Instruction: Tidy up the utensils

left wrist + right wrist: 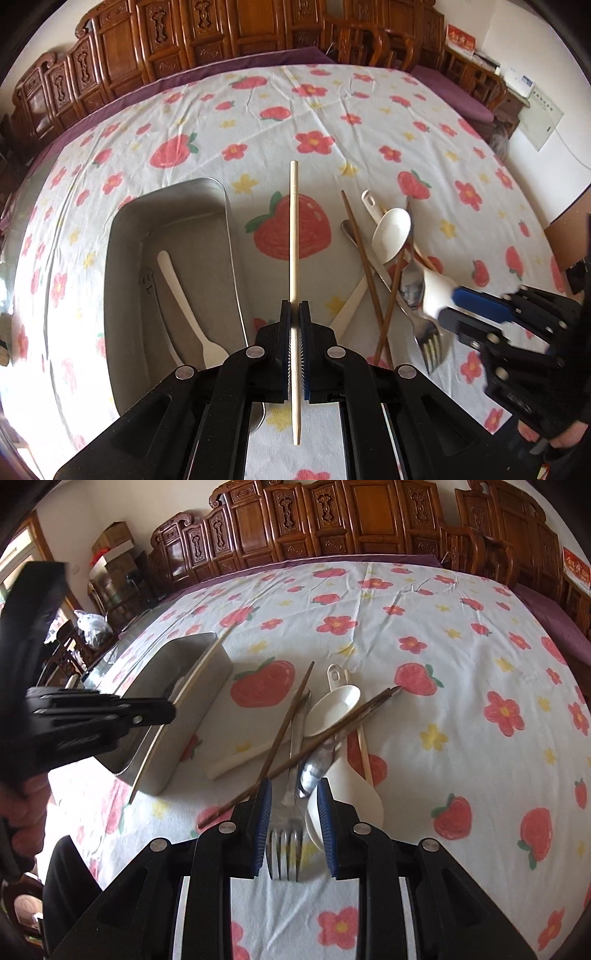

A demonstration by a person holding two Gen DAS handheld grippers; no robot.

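A white cloth (332, 122) printed with strawberries and red and yellow flowers covers the worktop. A purple edge (221, 70) shows along its far side. Carved wooden panels (177, 40) stand behind the far edge, with wooden chairs (369, 44) near the far right corner. Cardboard boxes (114, 542) sit off beyond the left corner.

The desk is covered by a white tablecloth (332, 110) printed with red strawberries with green leaves, red flowers with yellow centres and small yellow flowers; a purple cloth (258, 59) is seen beneath its far edge. The metal tray (125, 266) is grey, with a white plastic fork (184, 302) inside. A pale bamboo chopstick (294, 229) is gripped by the black left claw (294, 325), whose pads are blue. Dark brown chopsticks (280, 731), white spoons (332, 705) and a silver fork (286, 845) are piled together. The right claw (293, 830) is black with blue pads (327, 830). Carved reddish-brown wooden panels (332, 517) are seen behind.
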